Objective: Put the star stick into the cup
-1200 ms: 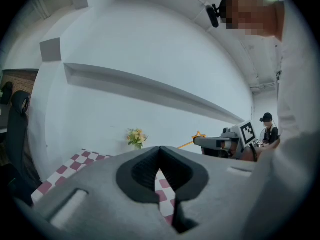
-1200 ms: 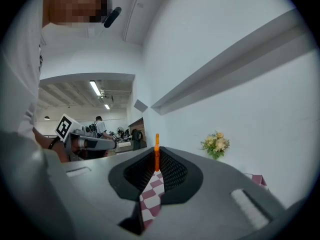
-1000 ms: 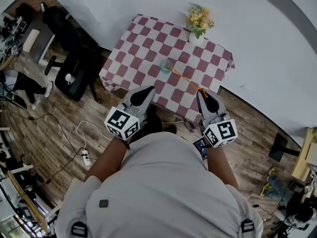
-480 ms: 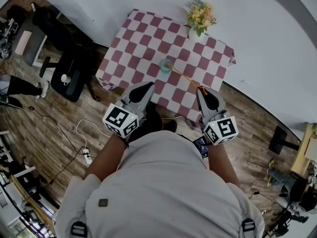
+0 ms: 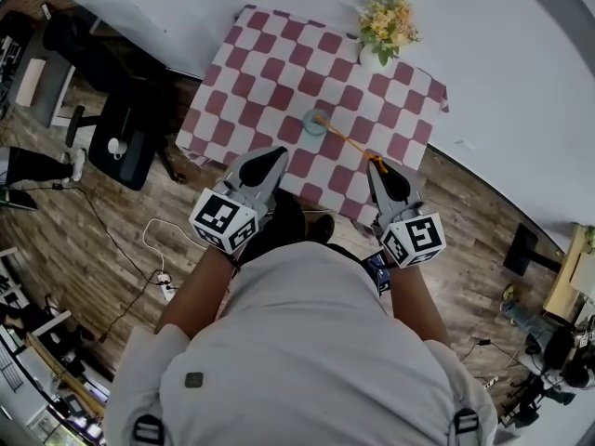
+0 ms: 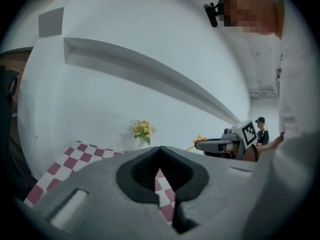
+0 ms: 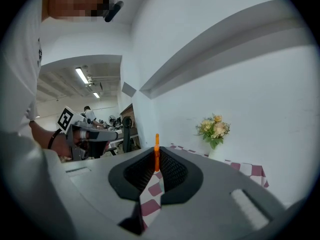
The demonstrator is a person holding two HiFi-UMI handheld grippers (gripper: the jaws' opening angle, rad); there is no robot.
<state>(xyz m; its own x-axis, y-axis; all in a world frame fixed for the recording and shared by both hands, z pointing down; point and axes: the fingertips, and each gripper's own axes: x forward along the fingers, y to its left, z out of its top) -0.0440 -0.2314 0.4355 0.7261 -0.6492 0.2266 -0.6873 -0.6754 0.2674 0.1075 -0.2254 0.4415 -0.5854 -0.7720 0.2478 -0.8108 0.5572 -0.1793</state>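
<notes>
A pale green cup [image 5: 314, 124] stands on the red-and-white checked table [image 5: 270, 63]. The thin orange star stick [image 5: 349, 142] runs from the cup's rim back to my right gripper [image 5: 376, 166], which is shut on its near end. From above I cannot tell whether the far end is inside the cup. In the right gripper view the stick [image 7: 156, 151] stands upright between the closed jaws of my right gripper [image 7: 156, 159]. The left gripper view shows the stick's star [image 6: 200, 139] at the right gripper's tip. My left gripper [image 5: 276, 155] [image 6: 160, 150] is shut and holds nothing, at the table's near edge.
A white vase of yellow flowers [image 5: 386, 26] stands at the table's far right corner by the white wall. A black office chair [image 5: 130, 137] is left of the table. A cable and power strip [image 5: 160, 277] lie on the wooden floor.
Both grippers have edged slightly forward toward the table. The stick stays in the right gripper, its far end still at the cup.
</notes>
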